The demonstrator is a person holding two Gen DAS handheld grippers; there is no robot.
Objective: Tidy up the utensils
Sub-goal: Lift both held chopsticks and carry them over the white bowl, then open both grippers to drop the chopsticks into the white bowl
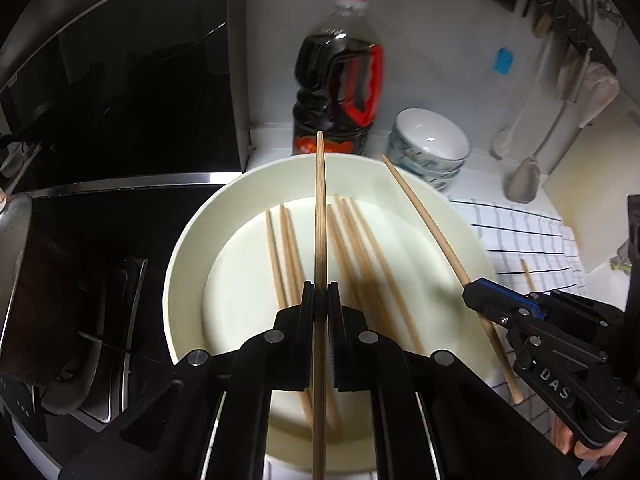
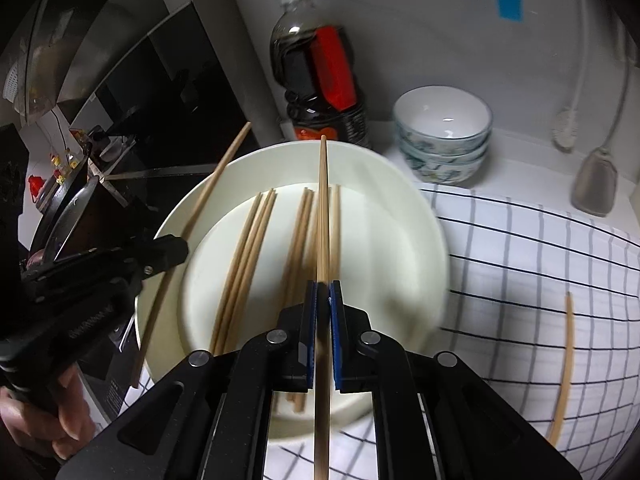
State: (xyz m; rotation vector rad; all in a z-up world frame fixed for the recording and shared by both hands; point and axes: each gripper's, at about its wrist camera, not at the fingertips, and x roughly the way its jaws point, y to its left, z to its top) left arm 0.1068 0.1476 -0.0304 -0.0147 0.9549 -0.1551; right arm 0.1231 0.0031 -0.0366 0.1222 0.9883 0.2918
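Note:
A white plate (image 1: 188, 248) holds several wooden chopsticks (image 1: 360, 248); it also shows in the right wrist view (image 2: 400, 208). My left gripper (image 1: 320, 292) is shut on one chopstick (image 1: 320, 200) and holds it above the plate. My right gripper (image 2: 323, 292) is shut on another chopstick (image 2: 323, 200) above the plate; it shows in the left wrist view (image 1: 470, 292) at the plate's right rim. The left gripper shows in the right wrist view (image 2: 176, 248) at the plate's left rim. One loose chopstick (image 2: 566, 360) lies on the checked cloth (image 2: 520, 280).
A dark sauce bottle (image 1: 336, 80) and stacked bowls (image 1: 428, 144) stand behind the plate. A black stove (image 1: 100, 220) with a pan (image 1: 36, 280) is to the left. Ladles (image 1: 524, 176) hang on the right wall.

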